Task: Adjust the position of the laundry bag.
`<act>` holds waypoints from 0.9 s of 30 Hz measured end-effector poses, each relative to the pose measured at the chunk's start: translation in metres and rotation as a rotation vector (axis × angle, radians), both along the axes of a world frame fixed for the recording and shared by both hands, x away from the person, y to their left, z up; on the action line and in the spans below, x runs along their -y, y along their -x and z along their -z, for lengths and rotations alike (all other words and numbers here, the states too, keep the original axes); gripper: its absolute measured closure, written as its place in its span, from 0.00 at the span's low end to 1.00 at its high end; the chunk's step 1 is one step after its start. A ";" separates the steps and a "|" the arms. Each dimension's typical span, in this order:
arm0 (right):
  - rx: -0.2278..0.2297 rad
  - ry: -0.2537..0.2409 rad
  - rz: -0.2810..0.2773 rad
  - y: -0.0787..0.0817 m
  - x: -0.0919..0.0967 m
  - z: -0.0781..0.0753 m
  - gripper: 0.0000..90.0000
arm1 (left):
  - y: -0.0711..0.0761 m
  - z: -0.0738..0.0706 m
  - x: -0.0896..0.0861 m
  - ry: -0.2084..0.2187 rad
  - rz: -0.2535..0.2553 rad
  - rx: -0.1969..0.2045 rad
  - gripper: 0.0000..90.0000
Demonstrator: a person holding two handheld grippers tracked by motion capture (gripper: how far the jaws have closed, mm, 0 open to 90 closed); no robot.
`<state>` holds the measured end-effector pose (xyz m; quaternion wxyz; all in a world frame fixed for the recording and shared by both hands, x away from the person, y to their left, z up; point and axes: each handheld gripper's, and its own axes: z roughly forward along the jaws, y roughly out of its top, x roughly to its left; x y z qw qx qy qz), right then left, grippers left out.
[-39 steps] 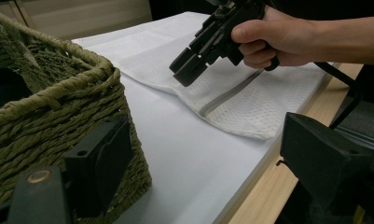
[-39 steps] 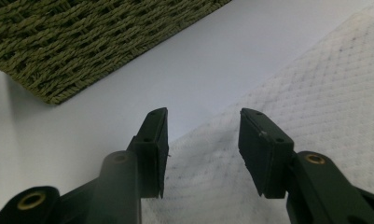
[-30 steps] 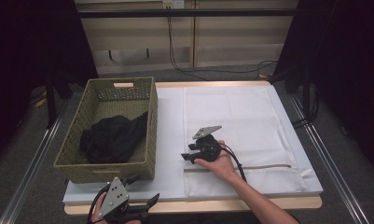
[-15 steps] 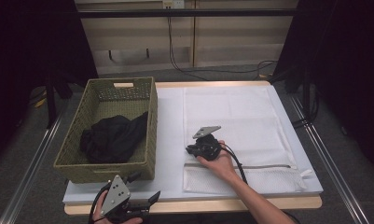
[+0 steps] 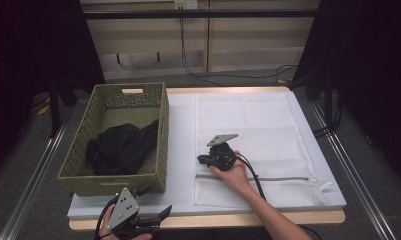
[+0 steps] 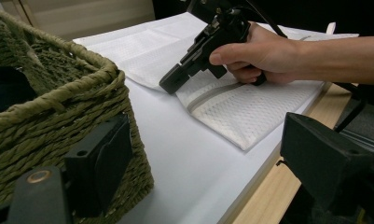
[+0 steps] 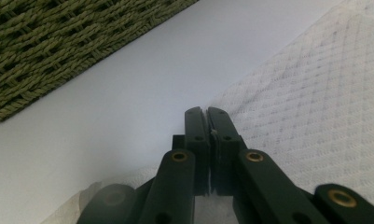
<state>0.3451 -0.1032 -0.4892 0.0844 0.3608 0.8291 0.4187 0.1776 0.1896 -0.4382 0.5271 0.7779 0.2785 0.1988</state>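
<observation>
Right tongs [image 7: 207, 114] just snapped shut, pinching the mesh laundry bag's [image 5: 268, 130] left edge by its zipper; lift slowly. Left tongs [image 5: 155, 220] sit spread at the tabletop's [image 5: 180, 165] near edge.

My high view looks forward and down on the whole table [image 5: 183, 150] from above its near edge. My left gripper view sits low at the near corner, close beside the basket [image 6: 58, 116], facing across toward the right gripper [image 6: 173, 81] farther off on the mesh bag [image 6: 250, 112]. My right gripper view looks along its own jaws, very near the bag's edge, with the basket just beyond. All three share that strip between basket and bag.
</observation>
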 end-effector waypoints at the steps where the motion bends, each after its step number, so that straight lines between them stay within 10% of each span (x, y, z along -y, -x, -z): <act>1: 0.002 -0.003 0.003 0.000 0.000 0.000 0.97 | 0.000 0.000 -0.001 0.001 -0.005 0.004 0.18; 27: 0.014 -0.061 -0.015 0.009 -0.020 -0.001 0.97 | -0.002 -0.002 -0.004 -0.002 -0.024 0.013 0.18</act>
